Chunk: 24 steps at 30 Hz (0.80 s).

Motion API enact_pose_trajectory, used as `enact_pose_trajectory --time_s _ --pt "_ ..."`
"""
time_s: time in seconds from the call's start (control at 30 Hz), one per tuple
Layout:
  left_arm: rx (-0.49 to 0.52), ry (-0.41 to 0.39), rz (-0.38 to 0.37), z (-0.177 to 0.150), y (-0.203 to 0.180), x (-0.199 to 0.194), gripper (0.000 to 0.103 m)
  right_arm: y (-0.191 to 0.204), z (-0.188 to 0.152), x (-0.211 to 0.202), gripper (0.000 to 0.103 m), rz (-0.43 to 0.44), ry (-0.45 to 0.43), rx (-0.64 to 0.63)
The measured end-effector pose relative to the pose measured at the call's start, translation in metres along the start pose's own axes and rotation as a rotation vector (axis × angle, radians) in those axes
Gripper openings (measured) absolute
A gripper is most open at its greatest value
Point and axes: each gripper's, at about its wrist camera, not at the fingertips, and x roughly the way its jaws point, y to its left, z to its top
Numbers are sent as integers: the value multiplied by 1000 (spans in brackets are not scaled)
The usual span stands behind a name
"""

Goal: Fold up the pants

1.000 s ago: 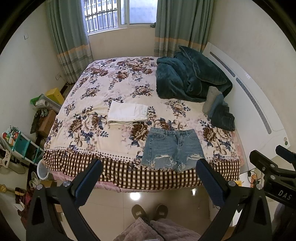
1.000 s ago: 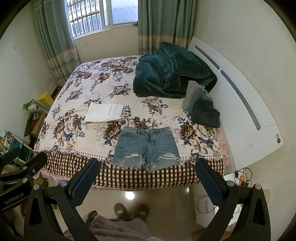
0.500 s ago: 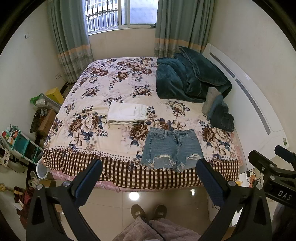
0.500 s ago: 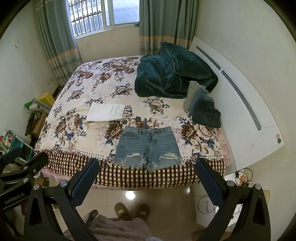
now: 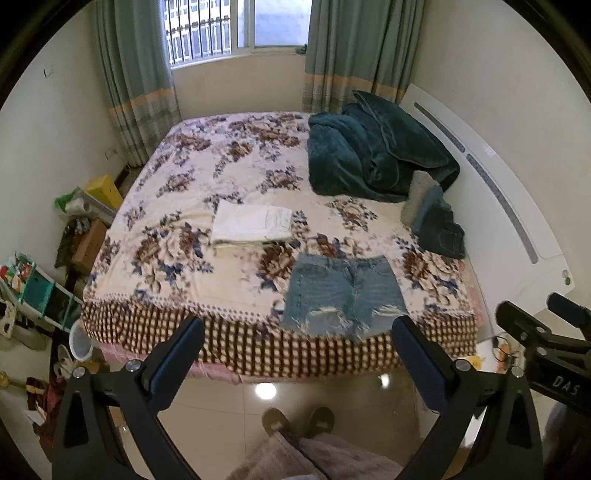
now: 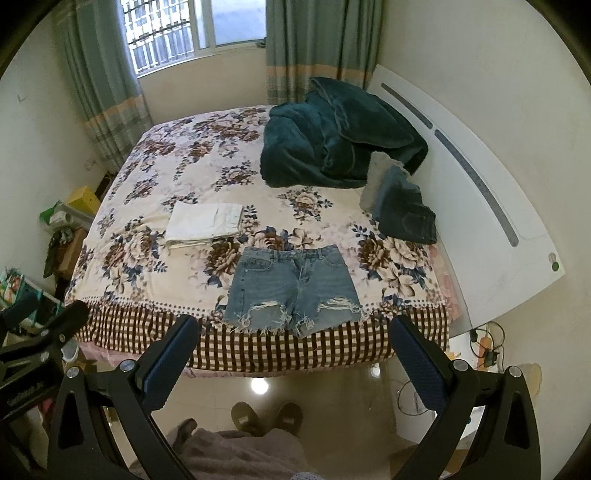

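left wrist view: the left gripper (image 5: 297, 339) stands wide, both blue-padded fingers (image 5: 176, 360) spread with nothing between them, held above a glossy tiled floor (image 5: 221, 417) short of the bed (image 5: 177, 266). ahead of it and a little to the right, the denim shorts (image 5: 341, 293) lie flat and unfolded on the floral bedspread, waistband away from the tongs, frayed hems at the near edge where the checked border hangs down. further ahead and to the left of the shorts lies a folded white garment (image 5: 253, 223), apart from them. far ahead on the right a heap of dark teal blanket (image 5: 373, 155) rests against the white headboard (image 5: 491, 206), with folded dark jeans (image 5: 439, 229) just in front of it. beyond the bed, curtains (image 5: 133, 81) frame a barred window (image 5: 236, 26). to the left, clutter and a teal shelf (image 5: 40, 295) line the wall.

right wrist view: the right gripper (image 6: 291, 345) is equally wide and holds nothing; the shorts (image 6: 293, 291) lie straight ahead between its fingers. slippered feet (image 6: 266, 417) show below on the floor.
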Motion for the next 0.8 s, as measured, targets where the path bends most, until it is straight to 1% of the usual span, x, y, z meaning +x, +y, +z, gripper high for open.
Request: enact_pose_trajectory --time_s 0.07,0.1,0.13,0.2,0.3,0.37,0.4,0.47,0.53,0.57,0.6,0.67,0.7,0.73,0.77,0.8 --pt "1 -29 24 5 3 13 103 -6 0 22 103 -19 -7 38" --pt "-1 -41 33 -1 10 22 103 -9 3 33 103 -24 -3 54" --pt "-3 -47 55 6 11 39 103 -11 3 41 103 -25 2 65" --pt "-6 -48 72 10 12 61 103 -21 8 71 103 -23 33 105" --pt "-14 -22 114 20 7 112 103 -40 16 122 103 -9 85 136" --pt "-14 8 141 23 0 141 103 -60 21 160 103 -9 121 143" --pt "-14 23 147 23 -5 157 103 -71 25 182 103 -4 142 147" --pt "-13 53 182 19 -17 186 103 -97 32 226 103 17 178 154" --pt "-13 73 206 16 -34 217 103 -123 44 276 97 66 219 164" --pt "-14 90 224 15 -51 241 103 -135 49 302 90 84 239 164" --pt "-18 108 223 13 -58 258 103 -149 56 332 80 98 266 156" --pt "-22 141 236 8 -79 292 103 -173 68 389 70 120 316 135" --pt "-26 171 247 5 -93 314 103 -189 74 430 70 126 352 115" --pt "-39 212 241 1 -109 340 103 -198 79 453 70 129 365 101" --pt "-51 239 234 -3 -120 358 103 -208 82 481 70 130 389 79" --pt "-66 275 226 -11 -138 387 103 -219 86 516 70 133 418 55"
